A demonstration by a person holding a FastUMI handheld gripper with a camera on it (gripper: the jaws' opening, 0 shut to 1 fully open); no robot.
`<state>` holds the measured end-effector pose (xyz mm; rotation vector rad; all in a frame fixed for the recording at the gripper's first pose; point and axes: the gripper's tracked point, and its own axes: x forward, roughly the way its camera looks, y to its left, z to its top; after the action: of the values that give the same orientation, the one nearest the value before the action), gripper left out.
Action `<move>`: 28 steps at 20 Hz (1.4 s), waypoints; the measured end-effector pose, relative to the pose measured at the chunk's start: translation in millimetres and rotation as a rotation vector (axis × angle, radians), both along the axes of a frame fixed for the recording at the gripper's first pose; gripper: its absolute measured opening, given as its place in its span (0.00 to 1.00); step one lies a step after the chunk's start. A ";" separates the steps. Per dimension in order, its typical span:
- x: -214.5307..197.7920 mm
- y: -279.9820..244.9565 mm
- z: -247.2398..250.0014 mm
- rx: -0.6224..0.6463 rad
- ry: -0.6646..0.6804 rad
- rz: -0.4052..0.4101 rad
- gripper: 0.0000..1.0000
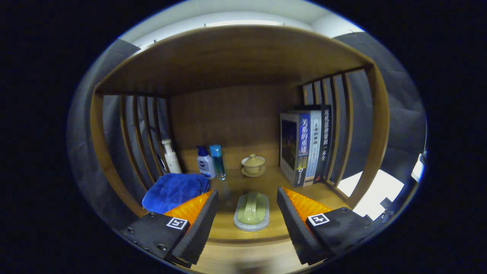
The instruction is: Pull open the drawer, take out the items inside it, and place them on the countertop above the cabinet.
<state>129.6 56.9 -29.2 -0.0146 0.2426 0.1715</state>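
- facing into a wooden cabinet (236,57) nook; drawer not in sight, so cannot tell whether open or shut.
- resting on the desk (274,182): a pale green item on a grey tray (251,211), lying between the fingers and just ahead of them, at 6 o'clock in the nook.
- beyond it at 12 o'clock, a small lidded cup (253,164) on a saucer; at 11 o'clock a blue-capped lotion bottle (206,164) with a slim blue bottle (218,161) touching beside it; further toward 10 o'clock a white pump bottle (171,156).
- at 9 o'clock a folded blue cloth (174,191), just beside the left finger; at 2 o'clock upright books (306,146) against the slatted side.
- probably placing stage: tray item looks already set down; which of these came from the drawer, and how many remain inside, cannot tell.
- gripper (247,213) held level, pointing straight into the nook; fingers (198,224) spread wide, flanking the tray without touching, pinching nothing.
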 end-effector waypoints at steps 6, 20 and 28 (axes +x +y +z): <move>-66.1 -11.4 1.9 -0.134 -0.145 0.014 0.98; -177.7 -65.4 -57.6 0.069 -0.149 0.027 0.99; -216.3 -103.5 -111.0 0.109 -0.076 -0.013 0.98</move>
<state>-86.8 -46.5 -140.2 0.0890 0.1571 0.1706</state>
